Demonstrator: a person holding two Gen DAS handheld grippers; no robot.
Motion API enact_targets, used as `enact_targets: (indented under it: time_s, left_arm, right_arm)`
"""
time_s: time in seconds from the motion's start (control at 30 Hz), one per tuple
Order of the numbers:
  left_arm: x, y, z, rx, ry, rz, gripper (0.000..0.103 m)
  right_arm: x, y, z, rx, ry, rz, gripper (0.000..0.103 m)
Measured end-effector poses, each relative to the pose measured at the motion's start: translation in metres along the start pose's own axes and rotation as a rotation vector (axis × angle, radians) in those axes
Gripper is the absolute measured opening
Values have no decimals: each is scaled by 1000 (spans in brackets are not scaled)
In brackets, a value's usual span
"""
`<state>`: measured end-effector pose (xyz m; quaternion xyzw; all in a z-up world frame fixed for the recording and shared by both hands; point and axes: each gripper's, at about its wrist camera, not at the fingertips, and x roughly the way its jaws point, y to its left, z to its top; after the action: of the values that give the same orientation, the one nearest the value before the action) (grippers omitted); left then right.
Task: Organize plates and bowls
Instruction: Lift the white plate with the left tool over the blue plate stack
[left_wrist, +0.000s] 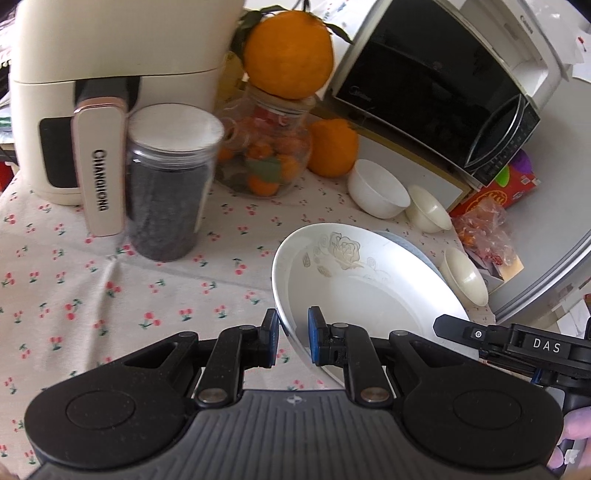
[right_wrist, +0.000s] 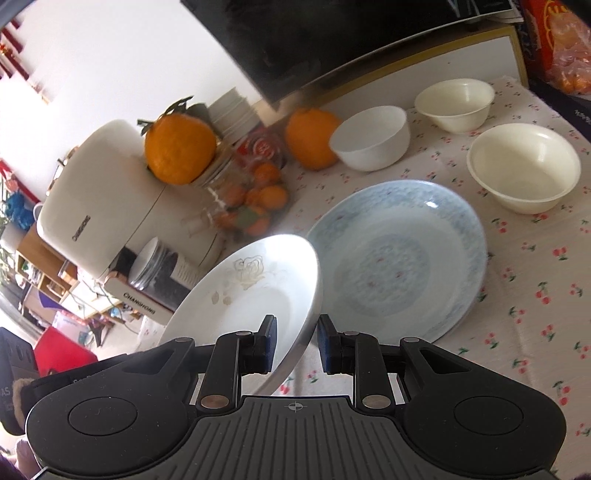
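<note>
A white plate with a gold rose print (left_wrist: 362, 280) (right_wrist: 258, 291) is held tilted above the cherry-print tablecloth (left_wrist: 92, 288). My left gripper (left_wrist: 293, 336) is shut on its near rim. My right gripper (right_wrist: 297, 343) is shut on the opposite rim, and its black body shows at the right of the left wrist view (left_wrist: 517, 343). Just beyond the white plate lies a blue-patterned plate (right_wrist: 399, 258), flat on the cloth, seen as a sliver in the left wrist view (left_wrist: 406, 240). Behind it stand a white bowl (right_wrist: 369, 138) (left_wrist: 376, 188) and two cream bowls (right_wrist: 454, 103) (right_wrist: 524, 166).
A cream air fryer (left_wrist: 110, 74), a dark-filled jar (left_wrist: 166, 184) and a glass jar of small oranges (left_wrist: 266, 147) with a big orange (left_wrist: 288, 51) on top crowd the back. A black microwave (left_wrist: 436, 74) sits on a box behind the bowls. A second orange (left_wrist: 332, 147) stands beside it.
</note>
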<state>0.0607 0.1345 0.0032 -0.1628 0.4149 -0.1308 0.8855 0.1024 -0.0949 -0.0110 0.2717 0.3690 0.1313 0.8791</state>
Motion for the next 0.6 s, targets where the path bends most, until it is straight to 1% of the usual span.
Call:
enact_targets:
  time_s: [0.6]
  left_arm:
    - [26, -36, -4, 33, 7, -27, 14]
  right_arm:
    - [-14, -39, 13, 32, -24, -49, 23]
